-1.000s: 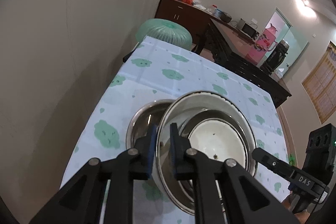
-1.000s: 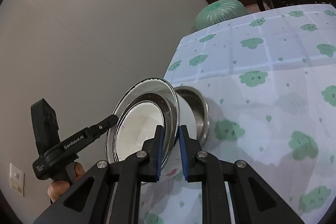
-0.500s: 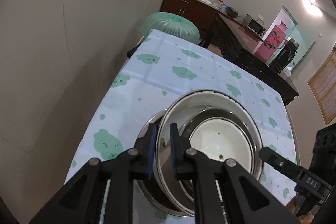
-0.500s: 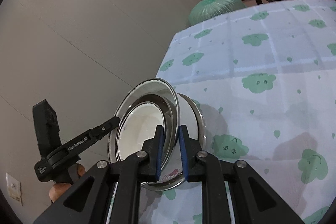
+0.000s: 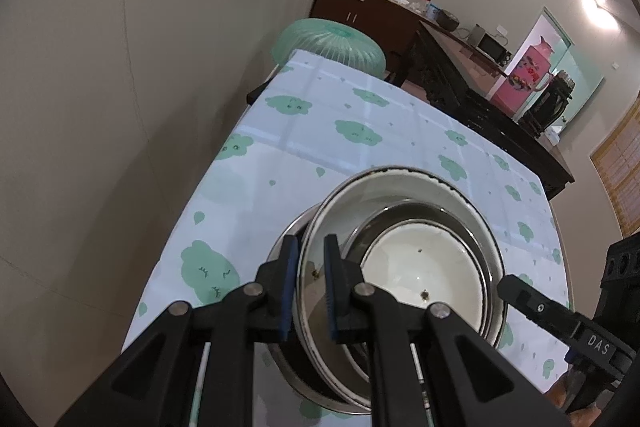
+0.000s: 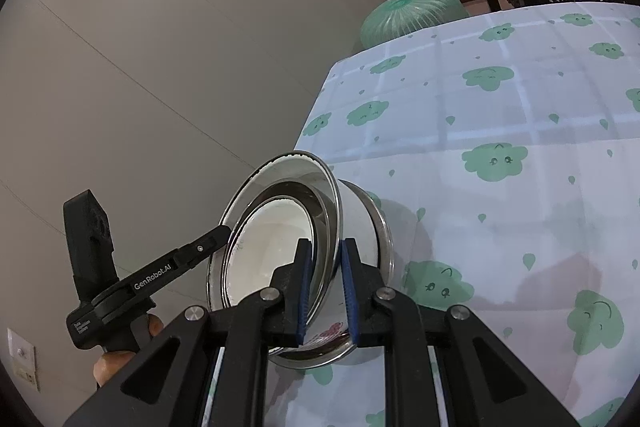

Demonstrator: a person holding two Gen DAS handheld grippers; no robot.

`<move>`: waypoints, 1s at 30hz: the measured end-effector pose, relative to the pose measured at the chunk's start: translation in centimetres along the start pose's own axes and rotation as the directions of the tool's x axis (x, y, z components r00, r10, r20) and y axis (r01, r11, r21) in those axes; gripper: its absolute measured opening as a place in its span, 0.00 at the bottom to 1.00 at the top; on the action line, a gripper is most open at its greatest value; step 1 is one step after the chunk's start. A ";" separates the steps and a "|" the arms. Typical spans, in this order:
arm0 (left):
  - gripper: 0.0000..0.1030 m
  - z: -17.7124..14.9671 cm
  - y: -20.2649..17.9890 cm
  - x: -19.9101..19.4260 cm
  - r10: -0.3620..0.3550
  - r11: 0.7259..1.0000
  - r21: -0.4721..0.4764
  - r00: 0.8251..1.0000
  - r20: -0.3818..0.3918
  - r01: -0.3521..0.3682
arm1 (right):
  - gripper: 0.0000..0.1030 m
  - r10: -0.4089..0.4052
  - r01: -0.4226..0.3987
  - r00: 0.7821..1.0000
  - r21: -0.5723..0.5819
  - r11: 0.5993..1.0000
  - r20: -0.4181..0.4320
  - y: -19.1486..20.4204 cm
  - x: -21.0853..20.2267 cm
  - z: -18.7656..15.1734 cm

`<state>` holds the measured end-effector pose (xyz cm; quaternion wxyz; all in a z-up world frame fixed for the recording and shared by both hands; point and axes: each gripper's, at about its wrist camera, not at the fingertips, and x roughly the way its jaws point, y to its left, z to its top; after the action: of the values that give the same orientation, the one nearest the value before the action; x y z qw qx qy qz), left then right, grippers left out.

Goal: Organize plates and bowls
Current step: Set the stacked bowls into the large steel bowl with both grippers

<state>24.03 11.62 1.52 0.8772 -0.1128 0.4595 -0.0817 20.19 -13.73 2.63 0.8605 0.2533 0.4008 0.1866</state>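
Table [image 5: 360, 115] with cloud-print cloth fills centre and right of both views; its left edge runs beside a plain wall with a gap between, the far cloth is bare, lots of free room upper right in the right view

Green mesh cover [image 5: 328, 45] sits past the far table edge, dark sideboard [image 5: 360, 7] behind it

Outer bowl [image 5: 400, 187], steel, lower centre of left view, near the table's left edge, rim tipped up off level, opening facing toward lower left in the right view; no long axis, it is round. A smaller steel bowl [image 5: 416, 211] and a white bowl [image 5: 416, 263] nest inside. Under them a steel pan [image 6: 380, 227] sits on the cloth, the stack partly in it

Left gripper [image 5: 310, 287] pinches the outer bowl's near rim, pads on either side of the wall. Right gripper [image 6: 324, 287] pinches the opposite rim the same way

Left view only: bowl interiors from above, specks in the white bowl, pink jug [image 5: 524, 75] upper right. Right view only: red print low on the outer bowl's side, wall socket [image 6: 20, 359] lower left, fingers [image 6: 112, 359] under the left gripper's handle
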 end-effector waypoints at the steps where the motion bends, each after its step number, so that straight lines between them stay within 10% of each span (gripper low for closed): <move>1: 0.08 -0.1 0.0 0.1 0.002 1.000 0.000 1.000 -0.001 -0.002 | 0.17 0.000 0.000 1.000 0.000 1.000 -0.001 0.0 0.1 0.0; 30: 0.08 -1.2 0.9 1.5 0.028 1.000 -0.002 0.999 -0.039 -0.028 | 0.17 -0.028 0.027 1.000 -0.037 0.999 -0.014 0.5 1.1 -0.3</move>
<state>23.92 11.97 -0.54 0.8691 -0.1061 0.4780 -0.0709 20.53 -12.68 2.08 0.8645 0.2306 0.4070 0.1838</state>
